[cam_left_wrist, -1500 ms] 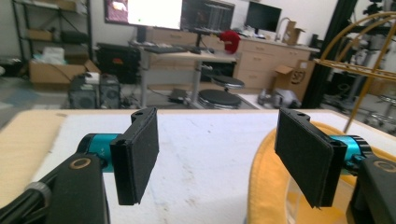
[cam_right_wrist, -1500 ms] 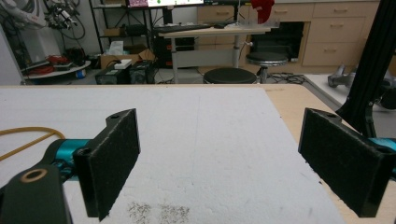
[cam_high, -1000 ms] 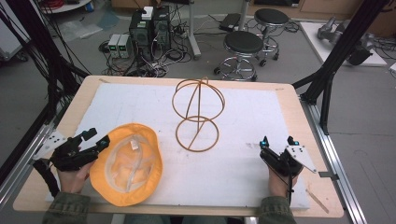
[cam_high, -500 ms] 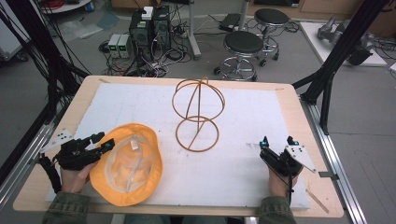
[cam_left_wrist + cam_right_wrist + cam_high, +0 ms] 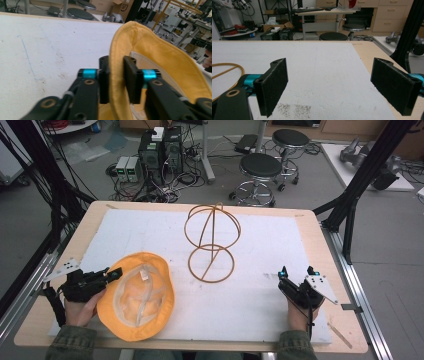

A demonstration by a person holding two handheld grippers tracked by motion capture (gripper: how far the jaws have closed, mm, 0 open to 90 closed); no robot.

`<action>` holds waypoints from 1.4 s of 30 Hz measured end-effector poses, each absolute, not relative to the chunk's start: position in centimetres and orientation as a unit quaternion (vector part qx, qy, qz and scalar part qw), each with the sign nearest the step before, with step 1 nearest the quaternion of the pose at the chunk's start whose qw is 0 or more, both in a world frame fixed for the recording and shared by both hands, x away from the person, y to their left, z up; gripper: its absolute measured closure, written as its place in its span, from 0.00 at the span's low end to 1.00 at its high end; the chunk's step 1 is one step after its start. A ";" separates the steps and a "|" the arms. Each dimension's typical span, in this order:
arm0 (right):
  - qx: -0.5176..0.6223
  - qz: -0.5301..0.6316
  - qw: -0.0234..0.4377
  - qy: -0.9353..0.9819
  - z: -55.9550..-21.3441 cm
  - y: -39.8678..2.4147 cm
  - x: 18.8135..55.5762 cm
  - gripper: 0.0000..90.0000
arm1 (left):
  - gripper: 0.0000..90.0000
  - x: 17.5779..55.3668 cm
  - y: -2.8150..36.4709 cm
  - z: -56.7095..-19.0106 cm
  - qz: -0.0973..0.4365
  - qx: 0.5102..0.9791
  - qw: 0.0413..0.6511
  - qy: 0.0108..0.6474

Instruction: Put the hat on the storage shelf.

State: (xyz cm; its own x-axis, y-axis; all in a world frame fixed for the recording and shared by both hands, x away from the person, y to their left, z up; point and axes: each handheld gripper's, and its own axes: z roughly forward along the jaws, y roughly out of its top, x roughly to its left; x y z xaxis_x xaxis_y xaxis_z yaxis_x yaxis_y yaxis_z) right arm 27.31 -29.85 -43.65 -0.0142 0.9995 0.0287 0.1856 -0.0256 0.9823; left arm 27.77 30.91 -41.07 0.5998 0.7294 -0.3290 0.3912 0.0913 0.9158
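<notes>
Left gripper (image 5: pixel 116 82) jaws just closed, clamped on yellow hat (image 5: pixel 136 296) brim; pinch clear in left gripper view, apparently hidden in high view. Right gripper (image 5: pixel 337 85) jaws wide apart over bare tabletop (image 5: pixel 324 75); wire stand (image 5: pixel 212 242) left of them, cut off.

Even, bright overhead light falls on the table (image 5: pixel 305 227), with faint shadows. Beyond the table, the room looks dimmer. Close jaws blur softly.
</notes>
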 end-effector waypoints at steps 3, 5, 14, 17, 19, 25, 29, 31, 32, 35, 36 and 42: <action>0.547 0.463 0.439 0.542 -43.7 -29.8 27.3 0.15 | 0.93 27.7 31.1 -41.1 0.135 0.654 0.609 0.428; 0.547 0.463 0.439 0.542 -43.7 -29.8 27.4 0.15 | 0.94 27.7 31.1 -41.2 0.138 0.654 0.609 0.427; 0.548 0.461 0.437 0.544 -43.7 -29.8 27.4 0.15 | 0.95 27.6 31.0 -41.2 0.148 0.655 0.613 0.416; 0.548 0.462 0.437 0.544 -43.7 -29.8 27.4 0.15 | 0.95 27.5 30.9 -41.2 0.152 0.655 0.615 0.412; 0.549 0.462 0.436 0.543 -43.7 -29.8 27.4 0.15 | 0.95 27.5 30.9 -41.2 0.152 0.655 0.616 0.410; 0.548 0.462 0.436 0.544 -43.7 -29.8 27.4 0.15 | 0.96 27.3 30.7 -41.0 0.154 0.655 0.622 0.400; 0.547 0.463 0.438 0.543 -43.7 -29.8 27.4 0.15 | 0.96 27.1 30.3 -40.7 0.156 0.655 0.625 0.395; 0.547 0.463 0.437 0.543 -43.7 -29.8 27.3 0.15 | 0.96 27.0 30.1 -40.5 0.160 0.654 0.626 0.393; 0.548 0.464 0.436 0.543 -43.7 -29.8 27.3 0.15 | 0.96 27.0 30.0 -40.4 0.161 0.654 0.627 0.392; 0.545 0.465 0.438 0.543 -43.7 -29.7 27.3 0.15 | 0.96 26.9 29.7 -39.9 0.168 0.655 0.630 0.382; 0.545 0.466 0.437 0.543 -43.7 -29.7 27.3 0.15 | 0.96 26.8 29.6 -39.8 0.173 0.655 0.629 0.382; 0.544 0.470 0.436 0.542 -43.6 -29.7 27.2 0.15 | 0.96 26.2 29.0 -38.3 0.214 0.647 0.634 0.366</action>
State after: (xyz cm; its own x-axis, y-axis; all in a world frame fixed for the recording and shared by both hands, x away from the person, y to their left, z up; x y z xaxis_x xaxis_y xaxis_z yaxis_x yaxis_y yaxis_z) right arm 27.15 -29.70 -43.58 -0.0286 0.9989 0.0384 0.1794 -0.0327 0.9832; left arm 26.24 28.98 -38.29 0.6415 0.7438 -0.1875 0.2016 0.0724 0.9768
